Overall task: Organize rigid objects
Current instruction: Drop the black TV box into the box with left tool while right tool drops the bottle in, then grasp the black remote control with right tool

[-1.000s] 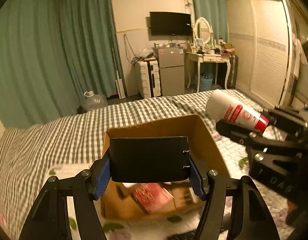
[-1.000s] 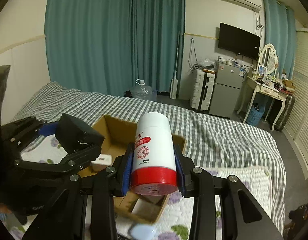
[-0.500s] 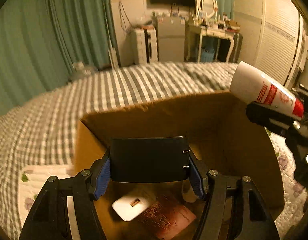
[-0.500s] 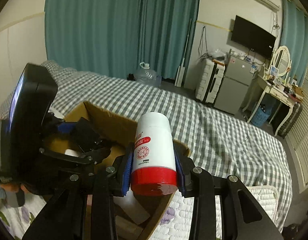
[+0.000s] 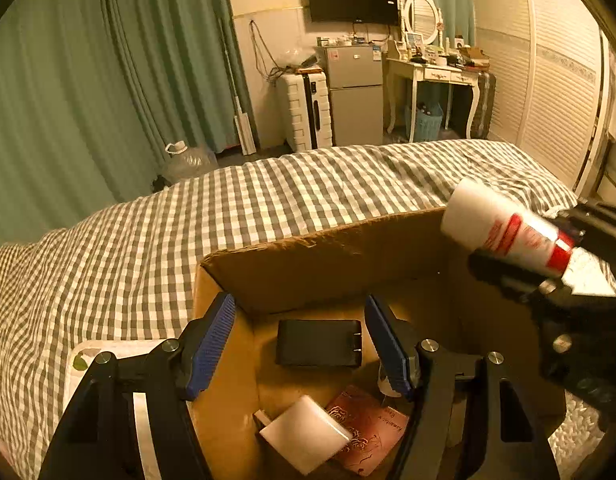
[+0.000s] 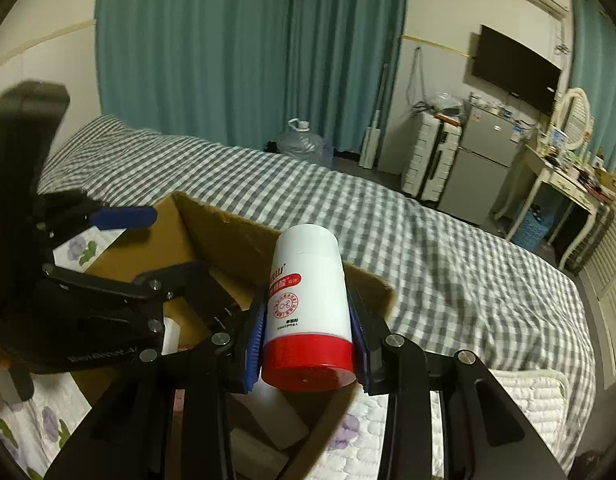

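Note:
An open cardboard box (image 5: 315, 256) sits on the bed. My left gripper (image 5: 304, 340) is open and empty above it. A black rectangular case (image 5: 319, 343) lies on the box floor below the blue pads, beside a white block (image 5: 304, 432) and a red patterned card (image 5: 371, 428). My right gripper (image 6: 308, 336) is shut on a white bottle with a red cap (image 6: 306, 312), held over the box's right rim (image 6: 363, 280). The bottle also shows in the left wrist view (image 5: 503, 232).
The bed has a grey checked cover (image 5: 268, 200) and a floral quilted mat (image 6: 507, 400). Beyond the bed stand green curtains (image 5: 108, 80), a water jug (image 5: 188, 160), a white suitcase (image 5: 304, 112), a small fridge (image 5: 355, 96) and a dressing table (image 5: 439, 76).
My left gripper has opened and let go of the black case, which now lies in the box. My right gripper still holds the bottle, close over the box rim.

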The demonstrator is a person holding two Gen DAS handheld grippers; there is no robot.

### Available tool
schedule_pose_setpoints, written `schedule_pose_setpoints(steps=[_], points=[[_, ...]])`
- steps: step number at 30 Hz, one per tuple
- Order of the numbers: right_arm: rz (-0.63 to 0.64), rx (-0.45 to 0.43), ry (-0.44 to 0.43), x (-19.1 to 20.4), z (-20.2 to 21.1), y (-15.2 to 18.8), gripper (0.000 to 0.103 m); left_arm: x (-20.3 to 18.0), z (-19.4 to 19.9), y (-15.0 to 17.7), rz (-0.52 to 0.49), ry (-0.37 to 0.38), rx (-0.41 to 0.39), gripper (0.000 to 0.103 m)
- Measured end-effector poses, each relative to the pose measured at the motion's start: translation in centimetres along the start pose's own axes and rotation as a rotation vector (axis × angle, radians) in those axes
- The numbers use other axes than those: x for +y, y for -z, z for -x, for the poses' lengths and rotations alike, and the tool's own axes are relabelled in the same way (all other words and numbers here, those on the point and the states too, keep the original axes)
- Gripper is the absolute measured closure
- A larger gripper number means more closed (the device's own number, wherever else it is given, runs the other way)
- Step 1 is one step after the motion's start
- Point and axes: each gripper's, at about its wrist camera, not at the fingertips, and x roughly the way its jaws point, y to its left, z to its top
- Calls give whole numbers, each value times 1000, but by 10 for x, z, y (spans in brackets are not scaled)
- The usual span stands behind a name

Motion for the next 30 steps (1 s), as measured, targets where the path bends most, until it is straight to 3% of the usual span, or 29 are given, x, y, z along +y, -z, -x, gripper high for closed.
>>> schedule_pose_setpoints(steps=[5, 6, 7, 8, 16, 21, 25, 28, 30], points=[[37, -28, -56, 5, -11, 5, 65, 9, 2, 1, 26, -10, -7, 33], [38, -40, -50, 5, -10, 6, 59, 10, 4, 2, 31, -10, -10, 33], [31, -57, -46, 4, -6, 7, 41, 11, 7, 3, 37, -10, -15, 33], [22, -74, -53, 3, -1, 8, 34, 12, 10, 4, 42, -11, -18, 33], [-45, -171, -53, 0, 71, 21, 33, 12, 56, 21, 84, -8, -38, 33], [-70, -122, -30, 15, 97, 63, 33, 4, 97, 48, 82, -23, -87, 32], [-101, -23, -56, 27, 99, 107, 33, 0, 105, 85, 85, -19, -57, 32], [-13, 37, -69, 48, 95, 128, 33, -2, 101, 110, 81, -37, -13, 32], [86, 78, -135, 69, 88, 136, 33, 0, 96, 128, 91, -45, 24, 32]])
